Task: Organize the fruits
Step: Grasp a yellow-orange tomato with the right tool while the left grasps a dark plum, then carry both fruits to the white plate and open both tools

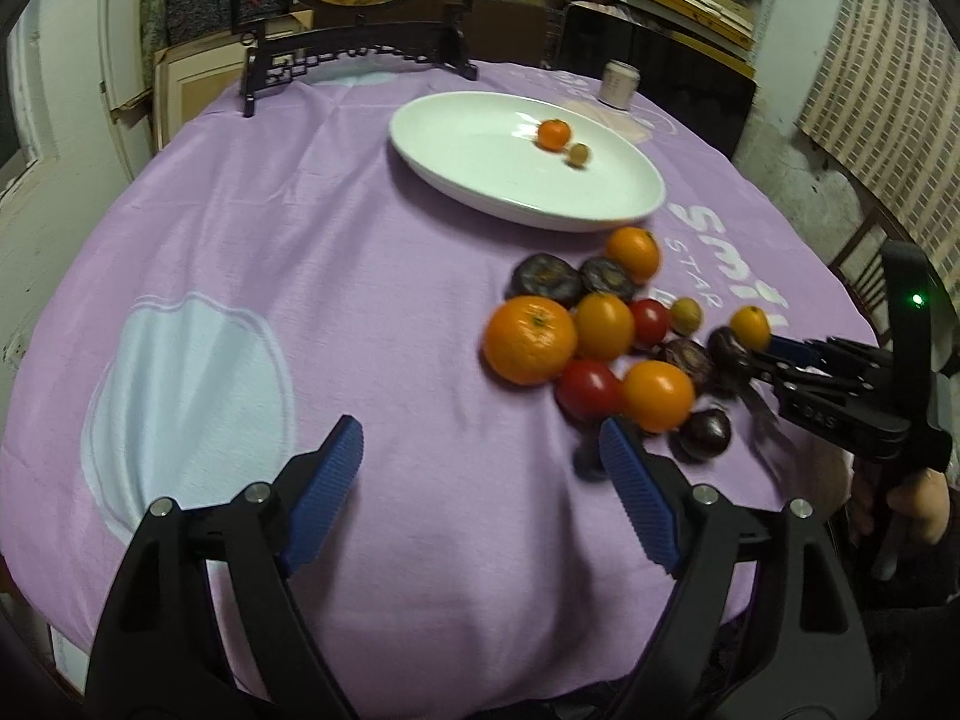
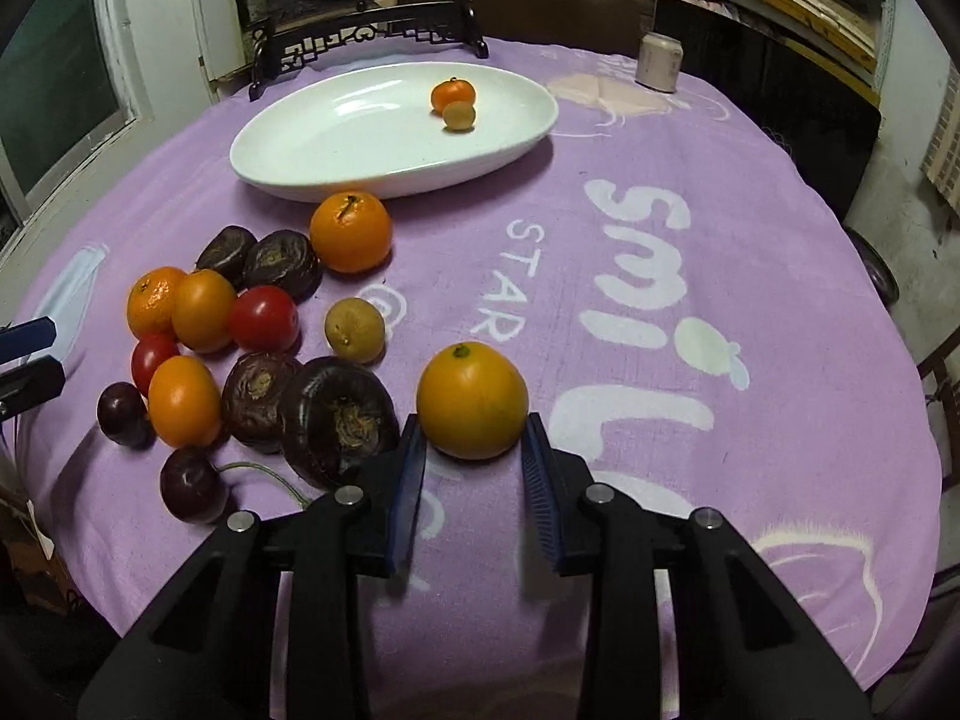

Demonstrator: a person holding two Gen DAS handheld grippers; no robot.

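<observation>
The right gripper [image 2: 474, 450] is closing in on a smooth yellow-orange citrus fruit [image 2: 473, 401] that is sitting a little apart from the main heap, on the bench draped in a lilac printed cloth [image 2: 750, 276]. Its jaws are standing either side of the fruit, the blue pads looking as though they are touching or very nearly touching its flanks; I cannot tell whether they are actually pinching it yet, and the fruit is resting on the cloth, not lifted. The left gripper [image 1: 480, 480] is hovering with its jaws spread wide and nothing between them, low over bare cloth just short of the pile. The white oval ceramic dish [image 2: 288, 150] at the far side of the bench is holding only two pieces so far: a small orange mandarin [image 2: 453, 96] and a little tan round fruit [image 2: 459, 116] touching it. Everything else is waiting on the cloth, namely a big orange with a stalk [image 2: 351, 231] just beside the dish rim, several wrinkled dark purple fruits [image 2: 339, 420], two red tomatoes [image 2: 264, 319], more orange citrus [image 2: 183, 401], another tan fruit [image 2: 354, 329] and dark glossy plums [image 2: 193, 486]. By my reckoning the sorting is barely begun, with well over a dozen pieces left to go. A small pale canister [image 2: 659, 63] is standing beyond the dish, untouched.
</observation>
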